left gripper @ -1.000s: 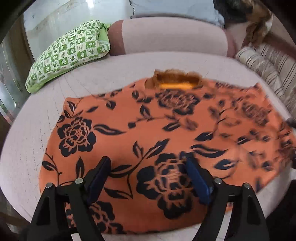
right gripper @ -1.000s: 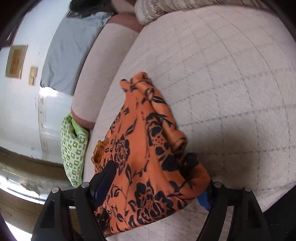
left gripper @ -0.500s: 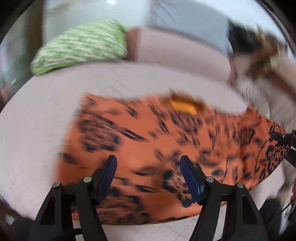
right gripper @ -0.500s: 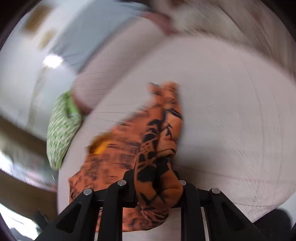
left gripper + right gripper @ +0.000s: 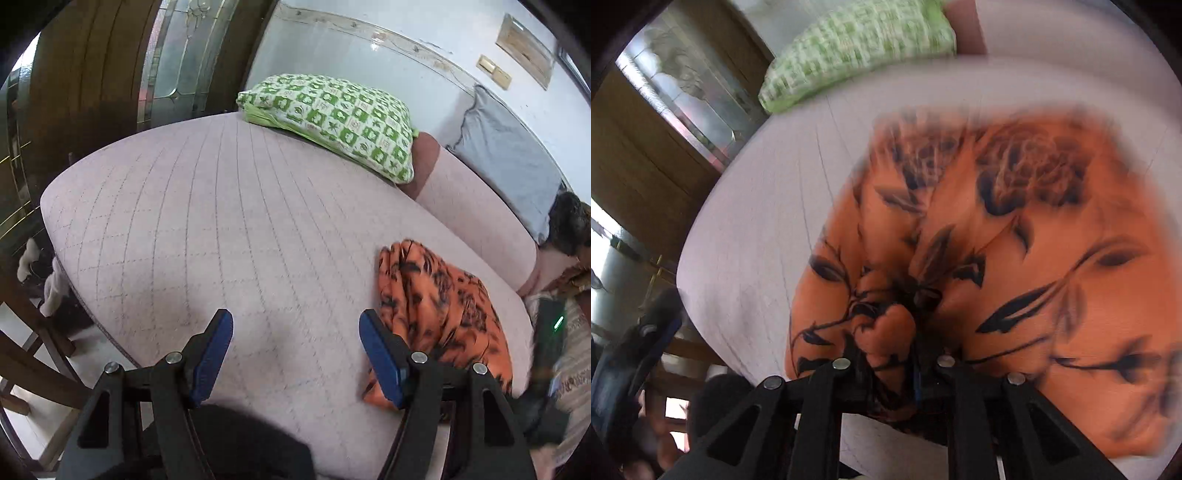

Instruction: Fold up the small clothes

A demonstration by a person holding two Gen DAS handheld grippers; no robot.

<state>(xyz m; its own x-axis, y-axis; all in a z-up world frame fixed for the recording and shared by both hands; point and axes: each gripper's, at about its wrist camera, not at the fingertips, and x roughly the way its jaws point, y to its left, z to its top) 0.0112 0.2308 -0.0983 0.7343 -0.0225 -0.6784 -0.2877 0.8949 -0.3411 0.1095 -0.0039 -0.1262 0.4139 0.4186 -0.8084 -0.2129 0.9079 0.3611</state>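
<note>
An orange garment with black flowers (image 5: pixel 439 306) lies bunched at the right of the pale quilted cushion (image 5: pixel 221 229). My left gripper (image 5: pixel 295 350) is open and empty over bare cushion, left of the garment. My right gripper (image 5: pixel 892 354) is shut on a bunched fold of the same garment (image 5: pixel 1015 229), which spreads out ahead of it; that view is blurred. The right gripper's body (image 5: pixel 546 343) shows at the right edge of the left wrist view.
A green and white checked pillow (image 5: pixel 332 118) lies at the cushion's far side, also in the right wrist view (image 5: pixel 857 48). A grey pillow (image 5: pixel 509 155) leans on the wall. Wooden doors with glass (image 5: pixel 92 85) stand to the left. The cushion edge drops off at left.
My right gripper has shut on the garment's edge and dragged it rightward into a bunch. My left gripper has swung left, off the garment, and stays open.
</note>
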